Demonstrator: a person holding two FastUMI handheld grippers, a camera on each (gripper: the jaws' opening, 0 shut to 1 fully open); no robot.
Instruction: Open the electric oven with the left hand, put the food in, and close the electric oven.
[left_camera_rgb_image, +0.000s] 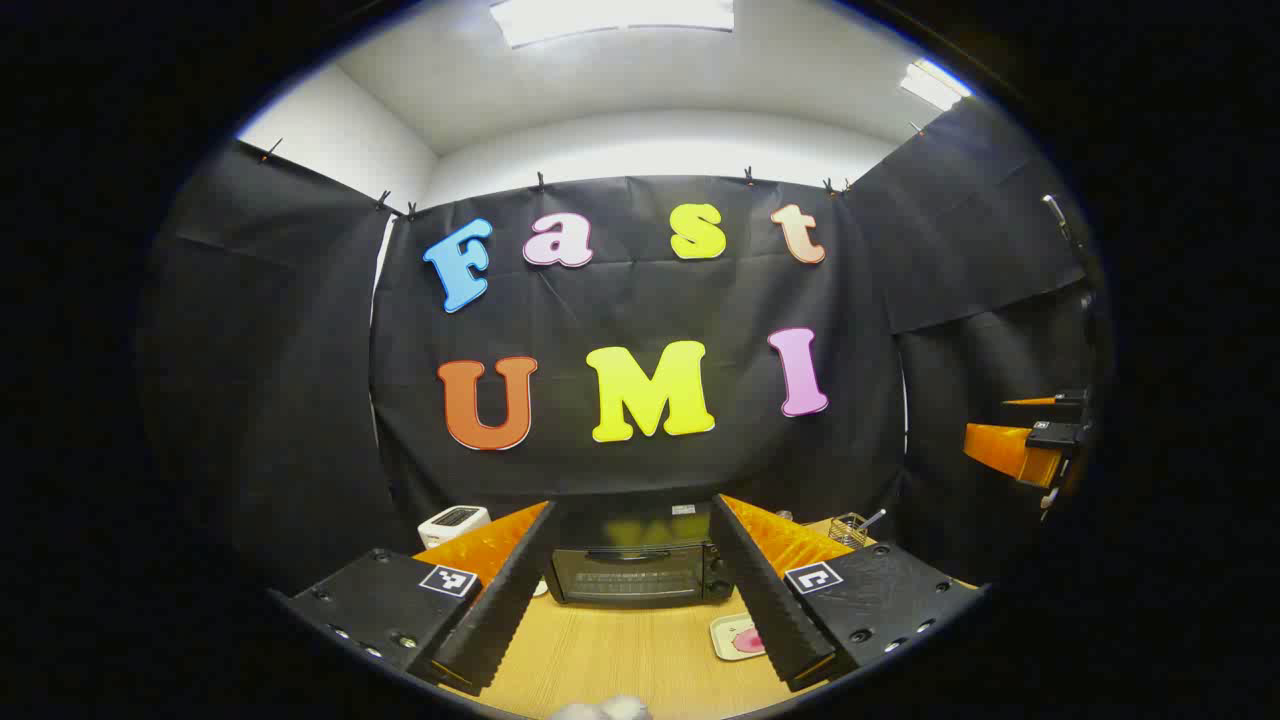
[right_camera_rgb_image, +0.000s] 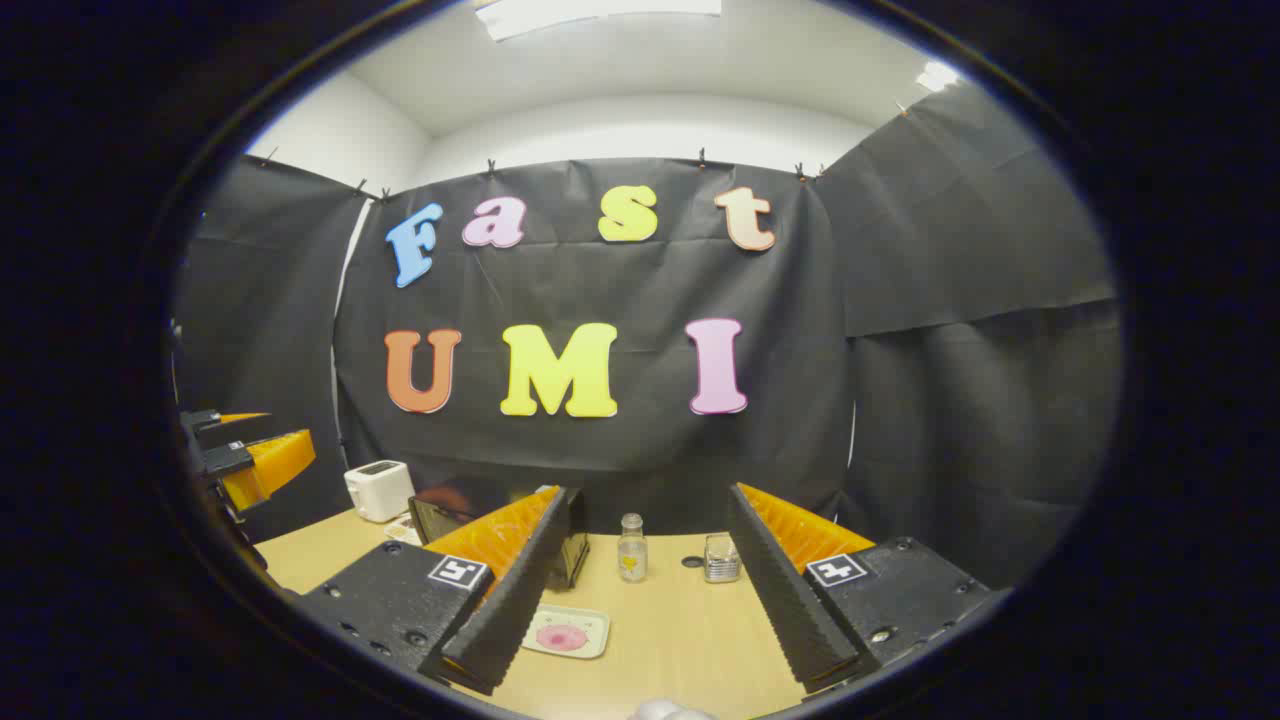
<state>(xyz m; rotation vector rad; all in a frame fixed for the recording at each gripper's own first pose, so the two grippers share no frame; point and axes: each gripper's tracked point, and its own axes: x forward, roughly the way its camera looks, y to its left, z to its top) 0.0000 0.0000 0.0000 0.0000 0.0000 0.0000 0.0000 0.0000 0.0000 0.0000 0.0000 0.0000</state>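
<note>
The black electric oven (left_camera_rgb_image: 635, 572) stands on the wooden table (left_camera_rgb_image: 620, 665) with its glass door closed, straight ahead of my left gripper (left_camera_rgb_image: 635, 508), which hovers open and empty short of it. A small pale tray (left_camera_rgb_image: 722, 630) with a pink piece of food (left_camera_rgb_image: 750, 641) lies in front of the oven to the right. In the right gripper view the same tray (right_camera_rgb_image: 590, 619) and food (right_camera_rgb_image: 562, 637) lie low between the fingers of my right gripper (right_camera_rgb_image: 648, 492), open and empty above the table. The oven (right_camera_rgb_image: 440, 515) shows partly behind its left finger.
A white toaster (left_camera_rgb_image: 452, 522) stands left of the oven, a wire basket (left_camera_rgb_image: 850, 527) to its right. A glass bottle (right_camera_rgb_image: 631, 548) and a small jar (right_camera_rgb_image: 721, 558) stand at the back of the table. Black cloth walls close in the booth.
</note>
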